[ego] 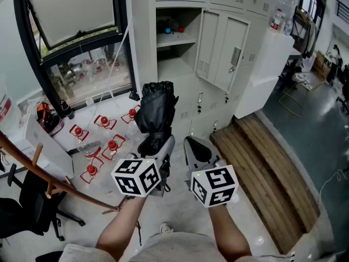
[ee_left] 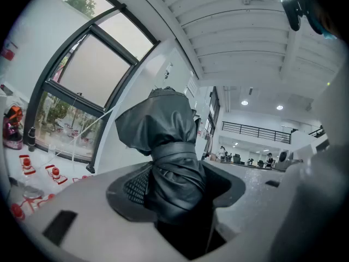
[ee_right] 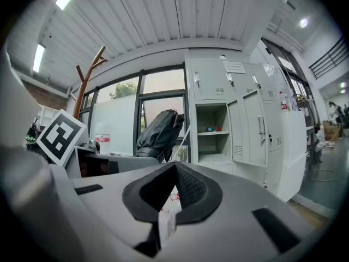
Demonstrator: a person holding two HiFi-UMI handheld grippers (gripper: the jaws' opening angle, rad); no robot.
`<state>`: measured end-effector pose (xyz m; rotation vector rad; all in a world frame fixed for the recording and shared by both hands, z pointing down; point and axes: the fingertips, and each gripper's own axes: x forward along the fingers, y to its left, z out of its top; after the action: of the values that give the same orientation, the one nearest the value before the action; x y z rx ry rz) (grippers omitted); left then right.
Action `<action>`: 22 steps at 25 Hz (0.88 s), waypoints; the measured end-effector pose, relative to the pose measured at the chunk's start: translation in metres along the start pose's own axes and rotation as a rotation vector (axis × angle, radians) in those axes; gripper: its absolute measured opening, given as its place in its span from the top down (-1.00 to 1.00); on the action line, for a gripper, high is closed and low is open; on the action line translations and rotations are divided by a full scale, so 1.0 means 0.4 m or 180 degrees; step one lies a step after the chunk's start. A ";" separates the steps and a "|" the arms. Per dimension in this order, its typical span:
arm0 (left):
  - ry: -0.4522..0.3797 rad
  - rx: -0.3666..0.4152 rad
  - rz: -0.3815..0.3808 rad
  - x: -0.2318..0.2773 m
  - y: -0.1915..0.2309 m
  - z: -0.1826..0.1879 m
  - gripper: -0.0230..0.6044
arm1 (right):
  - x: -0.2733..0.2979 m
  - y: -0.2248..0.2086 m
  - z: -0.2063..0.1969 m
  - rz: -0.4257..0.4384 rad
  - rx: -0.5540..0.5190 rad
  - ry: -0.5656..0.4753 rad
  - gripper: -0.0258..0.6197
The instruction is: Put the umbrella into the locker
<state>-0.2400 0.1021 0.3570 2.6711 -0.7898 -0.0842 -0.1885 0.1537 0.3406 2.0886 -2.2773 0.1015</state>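
Observation:
My left gripper is shut on a folded black umbrella, which stands upright out of its jaws. In the left gripper view the strapped umbrella fills the gap between the pads of the left gripper. My right gripper is beside it, jaws together and empty. The right gripper view shows this right gripper with the umbrella to its left. Ahead stands the grey locker bank, where one open compartment has a shelf and its door swung right; it shows as the open locker there too.
A low white table at the left holds several red-capped items under a large window. A wooden coat stand and a black chair are at the near left. A wooden step lies at the right.

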 end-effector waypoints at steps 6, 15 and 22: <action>0.0023 -0.0027 -0.0010 -0.003 0.010 -0.005 0.11 | 0.007 0.002 -0.003 -0.0046 0.0058 -0.0005 0.91; 0.0067 -0.0056 -0.0050 0.017 0.027 -0.011 0.11 | 0.031 0.003 -0.014 -0.0032 0.0050 0.0029 0.91; 0.0092 -0.0034 -0.0054 0.065 0.037 -0.009 0.11 | 0.067 -0.038 -0.020 -0.0044 0.0074 0.0007 0.91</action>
<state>-0.2252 0.0776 0.3667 2.6632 -0.7558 -0.0539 -0.1758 0.1265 0.3510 2.1138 -2.2711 0.1302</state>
